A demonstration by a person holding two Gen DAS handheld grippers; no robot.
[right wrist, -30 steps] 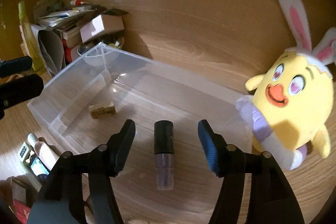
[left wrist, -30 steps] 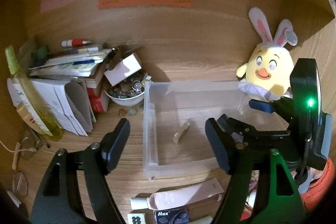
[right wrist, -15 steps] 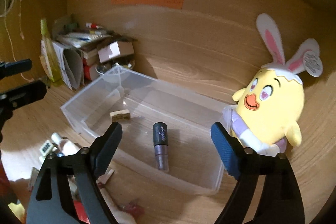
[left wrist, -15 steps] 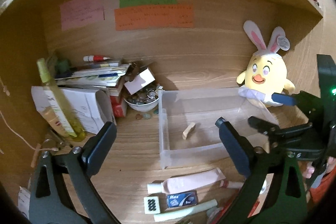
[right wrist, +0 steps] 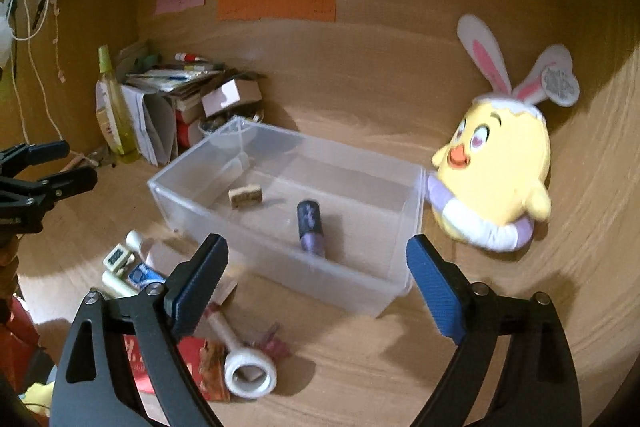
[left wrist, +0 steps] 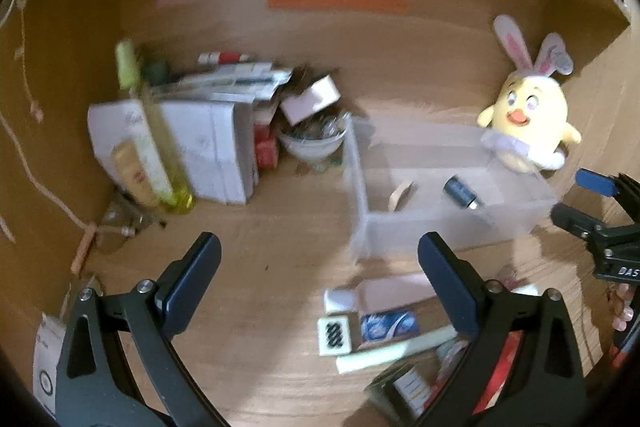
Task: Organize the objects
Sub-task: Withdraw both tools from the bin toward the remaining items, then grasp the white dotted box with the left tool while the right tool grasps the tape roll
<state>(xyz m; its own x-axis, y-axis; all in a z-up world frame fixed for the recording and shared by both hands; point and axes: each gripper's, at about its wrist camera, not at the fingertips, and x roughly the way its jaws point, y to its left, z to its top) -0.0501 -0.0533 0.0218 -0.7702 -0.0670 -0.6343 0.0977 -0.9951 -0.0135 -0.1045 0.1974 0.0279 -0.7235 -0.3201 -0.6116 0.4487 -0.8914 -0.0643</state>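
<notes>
Your worktop (right wrist: 360, 367) is wood-grained with a smooth, faintly satin finish, and the back wall (right wrist: 380, 59) at the top of the frame matches it. At centre, the bin (right wrist: 280, 259) is clear, glossy plastic; inside it you see a nail polish bottle (right wrist: 309, 225) with a matt dark cap and shiny purple glass, and a rough pale cork piece (right wrist: 245, 196). At right, the chick toy (right wrist: 500, 167) is soft plush cloth. The notes (right wrist: 276, 1) at upper left are matt paper. Your right gripper (right wrist: 316, 291) has ribbed blue pads on matt black plastic fingers (right wrist: 200, 275) with metal rivets.

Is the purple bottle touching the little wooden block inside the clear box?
Apart. The right wrist view shows bare box floor between the purple bottle and wooden block.
</notes>
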